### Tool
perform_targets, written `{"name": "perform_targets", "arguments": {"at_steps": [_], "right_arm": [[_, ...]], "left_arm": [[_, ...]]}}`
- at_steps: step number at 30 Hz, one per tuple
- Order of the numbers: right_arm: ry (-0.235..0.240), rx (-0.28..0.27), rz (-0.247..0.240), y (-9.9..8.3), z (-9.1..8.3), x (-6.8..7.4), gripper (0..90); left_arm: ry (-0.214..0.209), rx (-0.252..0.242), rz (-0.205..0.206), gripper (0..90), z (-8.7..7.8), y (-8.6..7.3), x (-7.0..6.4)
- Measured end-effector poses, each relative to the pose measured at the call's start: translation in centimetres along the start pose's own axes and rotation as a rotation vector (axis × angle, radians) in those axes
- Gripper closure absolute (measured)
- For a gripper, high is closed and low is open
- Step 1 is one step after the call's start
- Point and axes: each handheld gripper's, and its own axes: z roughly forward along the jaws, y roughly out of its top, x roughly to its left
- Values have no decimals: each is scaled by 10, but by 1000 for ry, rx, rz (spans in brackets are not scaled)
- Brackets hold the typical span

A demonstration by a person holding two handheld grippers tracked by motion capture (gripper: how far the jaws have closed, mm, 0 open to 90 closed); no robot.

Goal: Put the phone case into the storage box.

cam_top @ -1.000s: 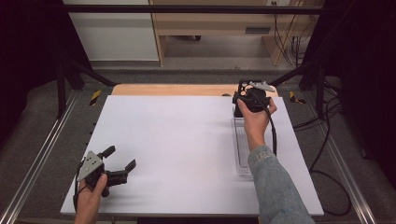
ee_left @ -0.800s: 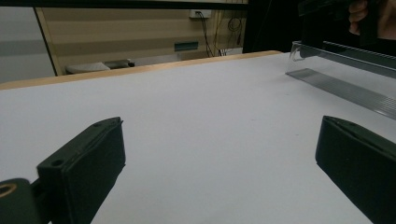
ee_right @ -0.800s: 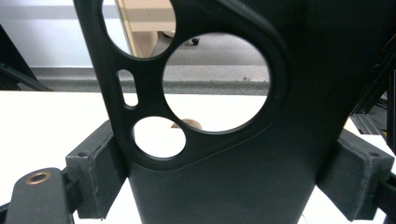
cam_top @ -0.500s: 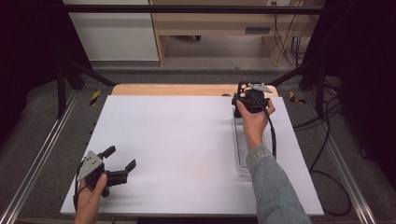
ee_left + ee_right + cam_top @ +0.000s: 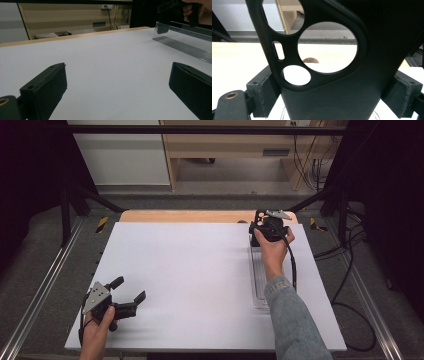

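**Currently: right gripper clamped on a black phone case, far end of the clear tray**

Item 1, right gripper (image 5: 267, 226). You hold it at the far right of the table, over the far end of the clear tray (image 5: 259, 285). In the right gripper view its jaws press on both sides of a black case (image 5: 332, 82) with round camera cut-outs, so count it as gripping.

Item 2, case. Upright between the jaws, just above the tray's far end; whether it touches the tray cannot be told.

Item 3, left gripper (image 5: 129, 296). Jaws spread wide, nothing between them, resting low at the near left of the white board (image 5: 190, 270), well apart from the tray.

Step in hand, by my reading: carrying the case at the tray. Next move calls for a steady grip and a level case; your left can stay parked.
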Motion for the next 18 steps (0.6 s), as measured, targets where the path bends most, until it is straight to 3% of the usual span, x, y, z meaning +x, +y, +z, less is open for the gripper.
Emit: {"name": "perform_targets", "arguments": {"at_steps": [18], "right_arm": [[-13,20,8,-10,7,-5,131]], "left_arm": [[-2,1,1,16,1,0,-1]]}}
